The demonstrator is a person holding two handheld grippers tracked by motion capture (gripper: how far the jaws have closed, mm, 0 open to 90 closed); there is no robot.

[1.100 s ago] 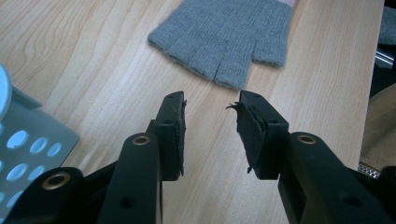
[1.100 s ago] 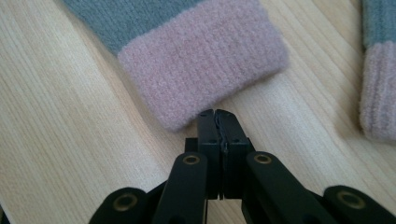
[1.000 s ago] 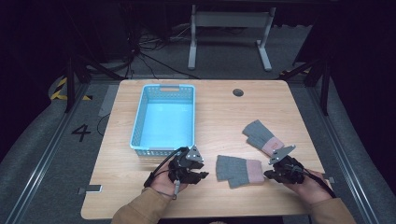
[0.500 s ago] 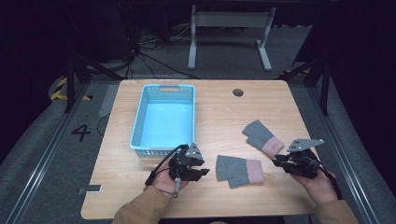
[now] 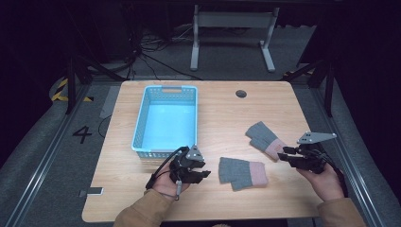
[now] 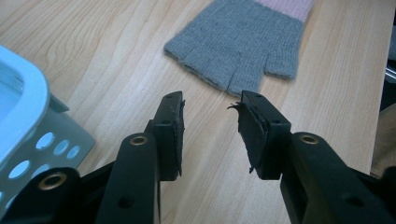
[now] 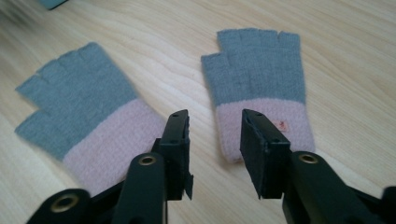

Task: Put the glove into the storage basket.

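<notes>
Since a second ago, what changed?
The right gripper has let go of the far glove's pink cuff and drawn back toward the table's right edge; its jaws have just been opening, nothing between them. Left gripper, near glove and blue basket stayed put.

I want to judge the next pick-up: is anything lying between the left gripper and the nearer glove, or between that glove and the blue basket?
Nothing visible does. Bare wood separates the left gripper from the nearer glove, whose grey finger end faces its open jaws. The table between that glove and the blue basket is also bare, apart from the left gripper itself by the basket's near corner.
</notes>
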